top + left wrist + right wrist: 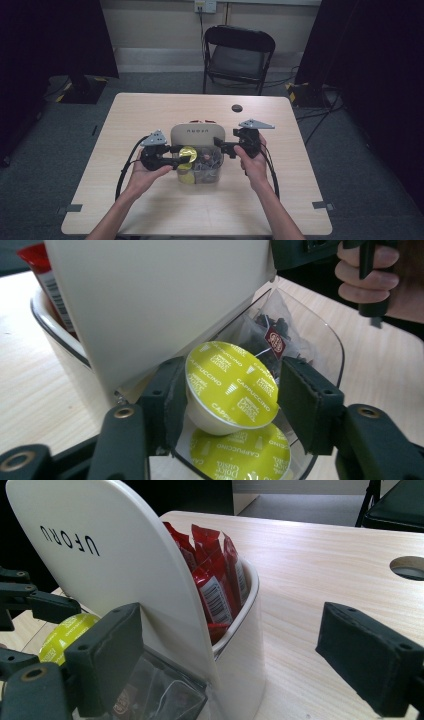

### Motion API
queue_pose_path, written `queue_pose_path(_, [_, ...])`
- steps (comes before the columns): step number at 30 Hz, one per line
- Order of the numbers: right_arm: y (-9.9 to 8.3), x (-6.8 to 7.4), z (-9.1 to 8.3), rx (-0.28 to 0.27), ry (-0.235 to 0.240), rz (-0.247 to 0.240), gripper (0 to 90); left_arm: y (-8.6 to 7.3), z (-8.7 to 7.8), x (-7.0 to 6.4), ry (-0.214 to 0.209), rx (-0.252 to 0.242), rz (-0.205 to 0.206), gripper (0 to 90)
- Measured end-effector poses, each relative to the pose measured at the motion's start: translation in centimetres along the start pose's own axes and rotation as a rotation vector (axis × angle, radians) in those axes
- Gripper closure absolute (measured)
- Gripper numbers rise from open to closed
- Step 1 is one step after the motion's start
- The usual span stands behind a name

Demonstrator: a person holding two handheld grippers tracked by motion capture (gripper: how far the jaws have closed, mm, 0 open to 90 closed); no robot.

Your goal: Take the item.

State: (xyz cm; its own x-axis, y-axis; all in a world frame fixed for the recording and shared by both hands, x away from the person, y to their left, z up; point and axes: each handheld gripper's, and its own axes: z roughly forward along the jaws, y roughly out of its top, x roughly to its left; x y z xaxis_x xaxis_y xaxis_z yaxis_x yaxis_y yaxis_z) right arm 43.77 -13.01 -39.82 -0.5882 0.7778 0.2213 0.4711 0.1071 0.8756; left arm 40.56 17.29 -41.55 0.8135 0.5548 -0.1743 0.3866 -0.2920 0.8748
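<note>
A: High view first. Wooden table [150, 200], white organizer [196, 131] mid-table with a clear front bin [214, 172]. Left hand-held gripper [186, 156] reaches in from the left, a yellow capsule [188, 152] between its jaws, above the bin. Right hand-held gripper [220, 146] sits at the organizer's right side, hand [254, 162] on it.

B: Anything behind?

A: Black folding chair [238, 55] past the table, round hole [237, 108] in the tabletop.

B: Left gripper view?

A: Jaws pinch the capsule [231, 385] from both sides; its green-yellow lid reads CAPPUCCINO. Second capsule [242, 452] lies below it in the bin [327, 335], with dark tea sachets [272, 337] behind. White panel [150, 300] fills the upper left.

B: Right gripper view?

A: Jaws spread wide, nothing between the pads; left pad [107, 655] just beside the organizer wall [115, 570], touching or not I can't tell. Red packets [215, 585] stand upright in the rear compartment. The capsule [65, 635] shows at far left.
</note>
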Motion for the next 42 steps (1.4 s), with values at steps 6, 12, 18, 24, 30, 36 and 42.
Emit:
queue_pose_path(6, [-0.1,0.0,0.0,0.004,-0.001,0.004,11.0,0.1,0.6,-0.2,0.003,0.018,0.019,42.8])
queue_pose_path(12, [-0.1,0.0,0.0,0.003,0.000,0.002,11.1,0.0,0.9,-0.4,-0.003,0.023,0.033,40.5])
queue_pose_path(18, [-0.1,0.0,0.0,0.002,-0.001,-0.001,11.0,0.0,1.2,-0.7,-0.010,0.043,0.047,36.2])
queue_pose_path(24, [-0.1,0.0,0.0,0.004,-0.001,0.001,11.1,0.0,1.2,-0.8,0.001,0.049,0.058,36.4])
queue_pose_path(30, [-0.1,0.0,0.0,0.005,-0.002,0.002,11.1,-0.1,1.3,-1.0,0.005,0.037,0.062,35.5])
queue_pose_path(36, [-0.2,-0.1,0.0,0.004,0.000,0.003,11.2,-0.2,1.1,-0.7,0.002,0.044,0.038,39.3])
queue_pose_path(42, [-0.2,-0.1,0.0,0.006,0.001,0.005,11.3,-0.1,1.1,-0.6,0.000,0.049,0.031,39.6])
